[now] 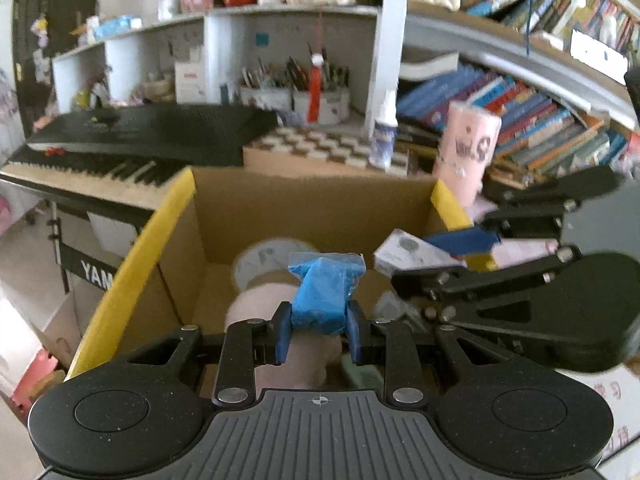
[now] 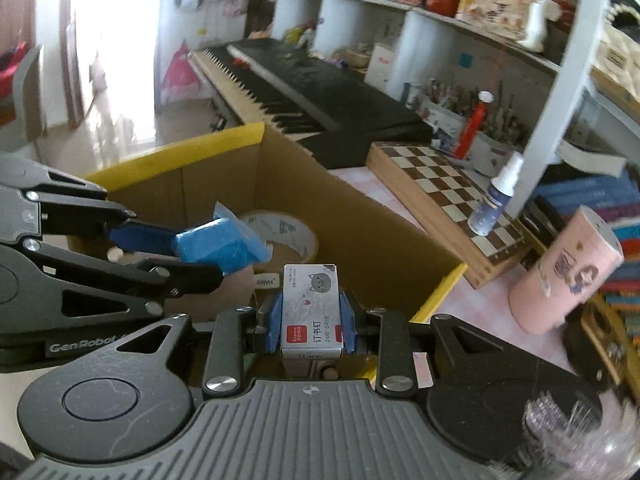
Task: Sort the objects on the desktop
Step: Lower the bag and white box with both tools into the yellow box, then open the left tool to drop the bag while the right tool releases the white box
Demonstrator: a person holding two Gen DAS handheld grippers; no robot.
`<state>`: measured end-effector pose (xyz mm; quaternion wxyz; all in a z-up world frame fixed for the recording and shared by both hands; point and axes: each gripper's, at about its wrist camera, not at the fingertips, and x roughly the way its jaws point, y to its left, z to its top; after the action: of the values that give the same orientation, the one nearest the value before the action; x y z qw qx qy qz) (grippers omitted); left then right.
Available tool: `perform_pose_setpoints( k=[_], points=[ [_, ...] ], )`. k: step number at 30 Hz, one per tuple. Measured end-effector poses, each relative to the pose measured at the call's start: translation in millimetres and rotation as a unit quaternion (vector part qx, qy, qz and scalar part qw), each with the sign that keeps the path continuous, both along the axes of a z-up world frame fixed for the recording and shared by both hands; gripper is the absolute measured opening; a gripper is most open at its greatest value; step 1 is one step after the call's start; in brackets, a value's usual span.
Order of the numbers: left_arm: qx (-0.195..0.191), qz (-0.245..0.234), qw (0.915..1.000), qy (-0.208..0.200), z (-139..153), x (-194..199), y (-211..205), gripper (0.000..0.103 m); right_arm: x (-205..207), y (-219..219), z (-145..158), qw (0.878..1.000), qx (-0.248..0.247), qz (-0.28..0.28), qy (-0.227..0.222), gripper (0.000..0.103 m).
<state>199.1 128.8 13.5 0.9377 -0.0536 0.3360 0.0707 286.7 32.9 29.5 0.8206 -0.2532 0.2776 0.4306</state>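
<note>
Right wrist view shows the right gripper [image 2: 307,322] clamped on a staple box [image 2: 311,308] and the left gripper [image 1: 319,330] pinching a blue bagged block [image 1: 320,294], both over the cardboard box [image 2: 360,236] at frame centre, with keyboard [image 2: 296,84] and chessboard [image 2: 448,192] behind on the pink-checked desk [image 2: 480,300].

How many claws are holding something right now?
2. The left claw is squeezing a blue packet over the cardboard box. The right claw is squeezing a small staple box at the box's edge.

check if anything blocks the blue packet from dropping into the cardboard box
Nothing visible does. The left gripper holds the blue packet over the open cardboard box; only a tape roll lies on the bottom.
</note>
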Motion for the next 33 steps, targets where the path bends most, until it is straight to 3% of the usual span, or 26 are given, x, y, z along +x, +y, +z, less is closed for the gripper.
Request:
perform_pose_setpoints(
  k=[9,12,17,20,26,33],
  points=[
    [0.025,-0.039,0.9988,0.015,-5.2,5.4,-13.3,0.03,17.3,15.0,-13.9,0.998,-0.055,0.043,0.005,0.028],
    [0.035,-0.045,0.9983,0.014,-4.6,4.0,-16.9,0.038,21.5,17.6,-18.3,0.996,-0.069,0.05,0.009,0.028],
    [0.047,-0.031,0.9984,0.005,-1.2,-1.7,-17.7,0.062,25.6,19.0,-22.8,0.995,-0.082,0.062,0.014,0.028],
    [0.043,-0.022,0.9988,0.0,1.0,-5.9,-14.7,0.069,26.2,20.8,-24.4,0.994,-0.092,0.066,0.007,0.028],
    [0.045,-0.004,0.9989,-0.009,4.0,-10.3,-11.8,0.076,31.2,23.0,-24.8,0.993,-0.099,0.067,0.004,0.028],
    [0.048,0.004,0.9987,-0.017,5.4,-15.2,-12.6,0.077,28.7,25.5,-27.3,0.991,-0.111,0.069,-0.01,0.029]
  ],
)
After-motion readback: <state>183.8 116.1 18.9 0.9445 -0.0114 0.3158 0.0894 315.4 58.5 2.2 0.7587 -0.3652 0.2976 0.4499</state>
